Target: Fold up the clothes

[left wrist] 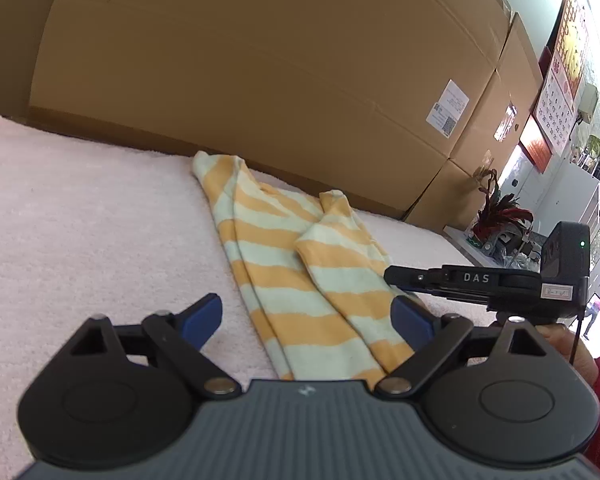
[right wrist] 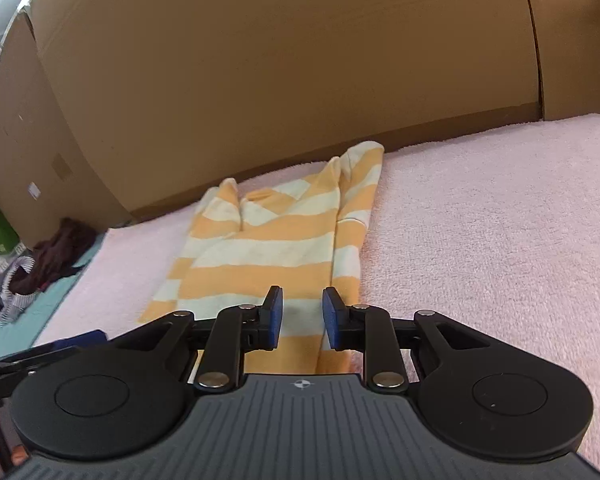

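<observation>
An orange-and-white striped top (left wrist: pixel 300 264) lies folded lengthwise into a narrow strip on a pink towel (left wrist: pixel 80 208), with its sleeves laid over the body. My left gripper (left wrist: pixel 308 316) is open wide just above the strip's near end, one blue pad on each side of it. In the right wrist view the same top (right wrist: pixel 268 248) runs away from my right gripper (right wrist: pixel 303 314). That gripper's blue pads stand a narrow gap apart over the near hem with nothing pinched between them. From the left wrist view the right gripper (left wrist: pixel 396 276) reaches in from the right, low over the cloth's edge.
Tall cardboard boxes (left wrist: pixel 260 60) wall off the far edge of the towel. A pile of dark clothes (right wrist: pixel 60 252) lies on a teal cloth (right wrist: pixel 32 312) past the towel's left end. A potted plant (left wrist: pixel 496 216) and a wall calendar (left wrist: pixel 560 92) are at the far right.
</observation>
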A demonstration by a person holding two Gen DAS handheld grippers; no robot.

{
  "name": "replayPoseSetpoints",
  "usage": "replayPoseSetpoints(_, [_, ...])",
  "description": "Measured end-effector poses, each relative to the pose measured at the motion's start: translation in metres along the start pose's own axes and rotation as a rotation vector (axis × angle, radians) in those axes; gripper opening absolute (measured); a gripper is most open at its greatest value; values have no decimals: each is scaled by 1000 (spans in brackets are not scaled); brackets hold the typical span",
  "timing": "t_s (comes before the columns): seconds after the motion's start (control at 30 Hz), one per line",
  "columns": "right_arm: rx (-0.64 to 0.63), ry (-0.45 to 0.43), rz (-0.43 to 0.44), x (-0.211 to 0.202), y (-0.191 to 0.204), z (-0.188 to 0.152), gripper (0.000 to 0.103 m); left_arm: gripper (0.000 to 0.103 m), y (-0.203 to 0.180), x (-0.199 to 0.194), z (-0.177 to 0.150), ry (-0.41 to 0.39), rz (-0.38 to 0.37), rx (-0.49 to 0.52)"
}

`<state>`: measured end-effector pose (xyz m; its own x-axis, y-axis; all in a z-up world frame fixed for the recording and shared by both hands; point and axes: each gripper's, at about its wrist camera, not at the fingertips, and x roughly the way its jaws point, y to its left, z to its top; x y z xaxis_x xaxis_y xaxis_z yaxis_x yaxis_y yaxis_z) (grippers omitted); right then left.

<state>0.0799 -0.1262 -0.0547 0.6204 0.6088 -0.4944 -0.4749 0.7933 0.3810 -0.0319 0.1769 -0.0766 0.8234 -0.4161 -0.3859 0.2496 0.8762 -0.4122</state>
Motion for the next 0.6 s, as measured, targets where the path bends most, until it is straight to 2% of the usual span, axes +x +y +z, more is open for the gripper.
replayPoseSetpoints(0.07, [-5, -3, 0, 2, 1, 1, 23, 93, 0, -1, 0, -2, -1, 1])
replayPoseSetpoints(0.1, [-9, -2, -3, 3, 1, 0, 19, 93, -1, 0, 0, -1, -3, 2])
replayPoseSetpoints(0.13, [-6, 0, -5, 3, 0, 0, 5, 93, -1, 0, 0, 0, -5, 4])
replayPoseSetpoints(0.27, [28, -58, 3, -8, -6, -1, 4, 93, 0, 1, 0, 4, -11, 2])
replayPoseSetpoints(0.37, [37, 5, 15, 1, -9, 0, 4, 93, 1, 2, 1, 12, -17, 1])
replayPoseSetpoints(0.47, [24, -50, -2, -3, -7, 7, 12, 94, 1, 1, 1, 12, -18, -1])
replayPoseSetpoints(0.5, [24, -67, -8, -2, -8, 12, 25, 94, 1, 1, 1, 13, -18, -1])
replayPoseSetpoints(0.53, [29, -79, -12, 1, -9, 18, 32, 94, 1, 1, 1, 15, -17, -2])
replayPoseSetpoints(0.6, [43, -82, -17, 15, -13, 30, 32, 94, 1, 2, 1, 20, -17, -3])
